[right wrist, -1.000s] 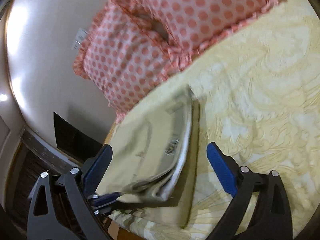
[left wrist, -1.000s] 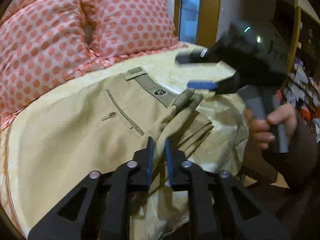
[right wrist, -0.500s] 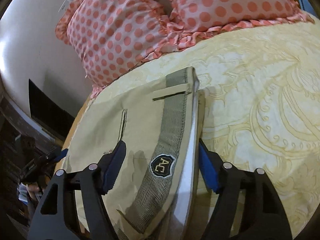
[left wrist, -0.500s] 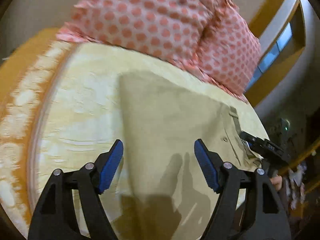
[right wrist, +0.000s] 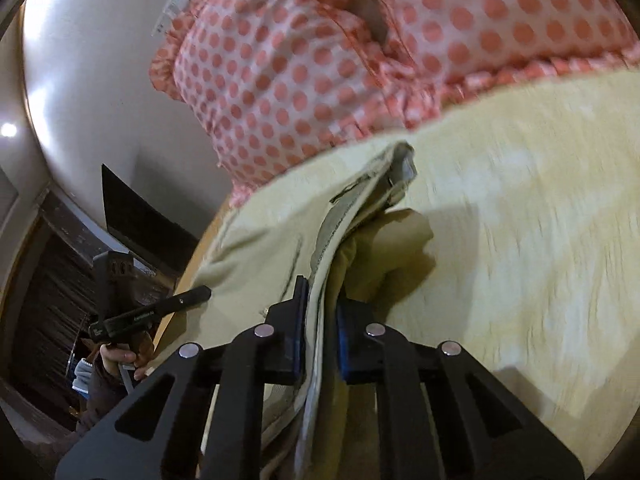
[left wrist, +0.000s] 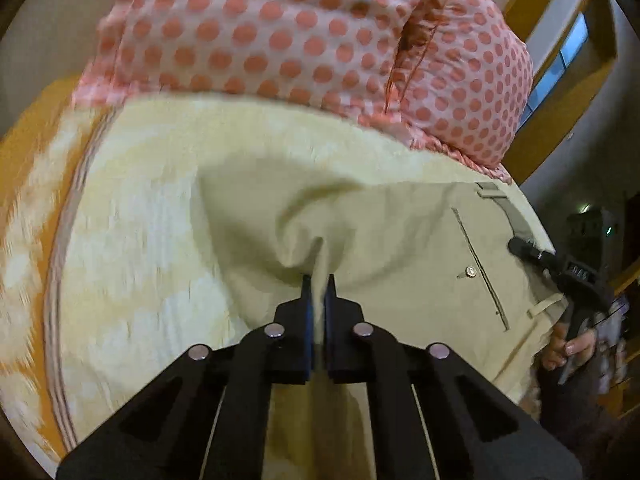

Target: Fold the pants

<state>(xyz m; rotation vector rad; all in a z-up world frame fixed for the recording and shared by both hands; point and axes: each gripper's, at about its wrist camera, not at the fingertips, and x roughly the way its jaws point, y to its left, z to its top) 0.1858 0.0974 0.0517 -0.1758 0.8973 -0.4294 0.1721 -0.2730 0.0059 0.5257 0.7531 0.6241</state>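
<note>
Nearest, left gripper point(left wrist: 318, 286) clamped on a pinched ridge of the khaki pants point(left wrist: 400, 248), jaws just drawn in tight, cloth puckered toward 12 o'clock. Right gripper point(right wrist: 322, 300) likewise just closed, narrow, on the stacked waistband edge point(right wrist: 360, 200) at the pants' far side; seen from the left camera at 3 o'clock. Pants spread on the pale yellow bedspread point(left wrist: 140, 240), back pocket button point(left wrist: 471, 270) up. Beyond, at 12 o'clock, pink dotted pillows point(left wrist: 300, 40) against the wall point(right wrist: 92, 80).
</note>
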